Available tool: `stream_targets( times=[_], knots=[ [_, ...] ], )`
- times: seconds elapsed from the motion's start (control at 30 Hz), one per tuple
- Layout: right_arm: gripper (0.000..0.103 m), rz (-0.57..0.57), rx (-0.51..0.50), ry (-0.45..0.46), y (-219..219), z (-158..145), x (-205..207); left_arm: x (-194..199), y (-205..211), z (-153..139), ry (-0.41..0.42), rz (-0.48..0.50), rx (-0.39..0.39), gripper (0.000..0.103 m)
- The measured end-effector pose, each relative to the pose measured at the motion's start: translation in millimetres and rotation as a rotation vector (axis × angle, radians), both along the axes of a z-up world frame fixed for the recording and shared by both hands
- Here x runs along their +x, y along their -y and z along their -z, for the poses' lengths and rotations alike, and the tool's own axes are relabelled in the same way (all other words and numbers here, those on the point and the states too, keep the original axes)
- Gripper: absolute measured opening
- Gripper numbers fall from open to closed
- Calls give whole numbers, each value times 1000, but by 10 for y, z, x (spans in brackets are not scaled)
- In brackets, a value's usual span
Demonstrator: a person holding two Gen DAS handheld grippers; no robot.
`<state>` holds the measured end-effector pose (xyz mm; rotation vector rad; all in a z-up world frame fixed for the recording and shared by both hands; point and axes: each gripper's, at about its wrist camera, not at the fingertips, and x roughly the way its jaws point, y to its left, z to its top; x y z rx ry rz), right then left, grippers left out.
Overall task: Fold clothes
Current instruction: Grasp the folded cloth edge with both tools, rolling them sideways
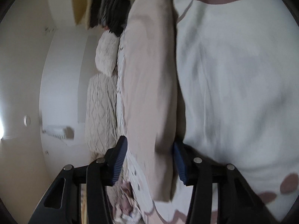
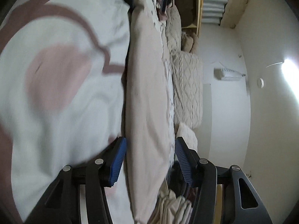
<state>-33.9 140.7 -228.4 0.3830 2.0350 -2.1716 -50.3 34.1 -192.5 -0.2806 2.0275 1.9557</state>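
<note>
The views are rolled on their side and blurred. A long pale pink garment (image 1: 149,85) lies on the bed and runs up the middle of the left wrist view. Its near end sits between the blue pads (image 1: 119,160) of my left gripper (image 1: 150,161), whose jaws stand apart without clearly pressing on it. In the right wrist view the same pink garment (image 2: 147,97) passes between the fingers of my right gripper (image 2: 150,160), with a narrow gap at each pad. A white bed sheet with brown lines (image 1: 233,78) (image 2: 61,97) lies under and beside it.
Cream quilted pillows (image 1: 101,112) (image 2: 186,91) lean against the white wall past the garment. A pile of dark and mixed clothes (image 1: 112,9) lies at the far end. Loose pale clothes (image 2: 173,207) bunch near the right gripper. A wall air conditioner (image 2: 228,73) hangs nearby.
</note>
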Motion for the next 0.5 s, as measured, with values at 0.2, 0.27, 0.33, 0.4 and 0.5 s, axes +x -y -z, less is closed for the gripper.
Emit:
stream_targets(
  times=[0.2, 0.27, 0.33, 0.4, 0.5],
  knots=[
    [56, -23, -8, -41, 344, 94, -172, -105, -82, -9, -27, -6, -8, 48],
    [48, -8, -8, -24, 402, 113, -254, -136, -59, -25, -21, -45, 8, 42],
    [38, 10, -20, 27, 409, 116, -296, -176, 5, -7, -15, -93, -3, 30],
    [33, 50, -29, 54, 364, 112, -312, -175, 93, 74, -22, -115, -41, 15],
    [28, 98, -7, 62, 208, 119, -330, -219, 201, 125, -23, -154, -59, 4]
  ],
)
